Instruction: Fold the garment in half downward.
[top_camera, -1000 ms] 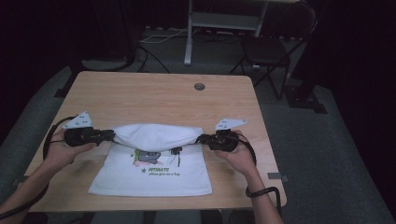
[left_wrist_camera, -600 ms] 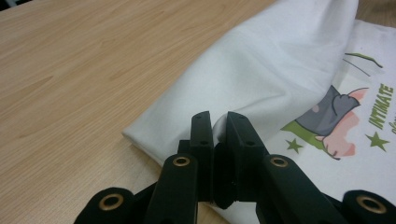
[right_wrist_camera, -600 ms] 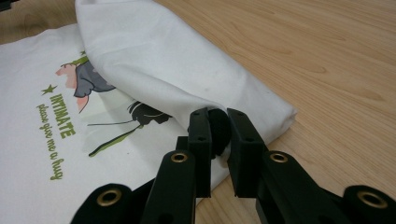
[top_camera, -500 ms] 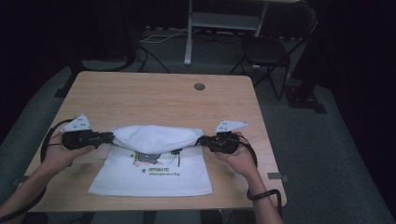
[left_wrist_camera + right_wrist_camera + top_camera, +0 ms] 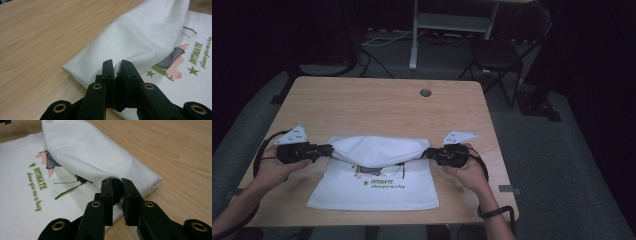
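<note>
A white T-shirt (image 5: 374,175) with a green-lettered print lies on the near half of the wooden surface (image 5: 377,107), its far part folded over toward the near side in a puffed roll. The left gripper (image 5: 328,149) is clenched on the roll's left end, cloth pinched between its jaws; the right gripper (image 5: 426,152) grasps the right end the same way. A small dark round disc (image 5: 425,92) sits near the far edge, well apart.

Lower print on the white cloth (image 5: 377,172) under its folded flap; small dark disc (image 5: 425,92) too small to identify.
</note>
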{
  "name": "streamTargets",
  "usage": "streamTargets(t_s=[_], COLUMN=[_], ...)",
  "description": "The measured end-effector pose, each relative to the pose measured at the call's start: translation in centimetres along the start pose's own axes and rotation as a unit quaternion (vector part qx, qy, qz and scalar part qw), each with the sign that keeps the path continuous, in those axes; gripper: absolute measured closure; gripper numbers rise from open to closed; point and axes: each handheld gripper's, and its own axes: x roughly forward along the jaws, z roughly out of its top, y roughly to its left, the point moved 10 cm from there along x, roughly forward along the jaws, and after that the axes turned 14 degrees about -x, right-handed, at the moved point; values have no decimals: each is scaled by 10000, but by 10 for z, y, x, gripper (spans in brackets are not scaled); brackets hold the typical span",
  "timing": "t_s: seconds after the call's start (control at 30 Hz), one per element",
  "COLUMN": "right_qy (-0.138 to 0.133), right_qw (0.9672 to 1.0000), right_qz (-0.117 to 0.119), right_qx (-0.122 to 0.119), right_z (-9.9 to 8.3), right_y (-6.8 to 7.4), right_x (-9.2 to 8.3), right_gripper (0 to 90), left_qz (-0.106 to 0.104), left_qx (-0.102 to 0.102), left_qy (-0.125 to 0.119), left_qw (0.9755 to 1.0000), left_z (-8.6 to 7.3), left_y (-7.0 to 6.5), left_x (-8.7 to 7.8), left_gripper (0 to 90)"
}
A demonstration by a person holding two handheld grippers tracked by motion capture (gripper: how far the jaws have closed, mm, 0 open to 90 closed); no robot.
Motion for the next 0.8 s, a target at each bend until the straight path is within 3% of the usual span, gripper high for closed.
streamTargets(t_s=[0.8], right_qy=[-37], right_qw=[9999], right_qz=[46], right_qx=[-106], right_z=[2], right_y=[12], right_x=[-4], right_gripper=[810], left_qz=[-47], left_qx=[33], left_qy=[-71], left_qw=[10000], left_z=[-5], left_y=[-8], left_x=[-9], left_gripper=[819])
